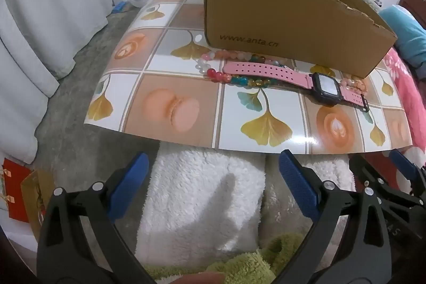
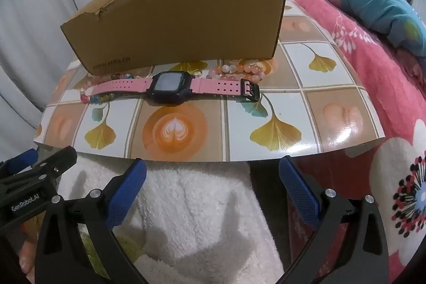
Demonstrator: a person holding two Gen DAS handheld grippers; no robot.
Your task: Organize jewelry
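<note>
A: On the mat (image 1: 159, 108), before the box (image 1: 279, 25): what lies there?

B: A watch (image 1: 326, 90) with a pink strap, laid flat along the box's near wall. Its dark square face points up; its buckle end lies toward the pink blanket (image 1: 410, 97). A multicoloured bead bracelet (image 1: 239, 79) sits under and around the long strap end. A peach bead bracelet (image 2: 239, 71) lies just beside the buckle end, near the box corner.

A: And the box itself?

B: Open-topped cardboard, its upper edge torn, printed lettering low on the near wall. It stands upright on the tile-and-leaf patterned mat. Its interior is hidden from both views.

A: State of the tongs?

B: The left gripper (image 1: 213, 185) stands with jaws wide apart, nothing between the blue pads, over white fleece (image 1: 202, 193) short of the mat's near edge. The right gripper (image 2: 211, 186) is likewise spread wide and empty, over the same fleece. The two sit side by side, each showing at the edge of the other's view, well apart from the jewelry.
</note>
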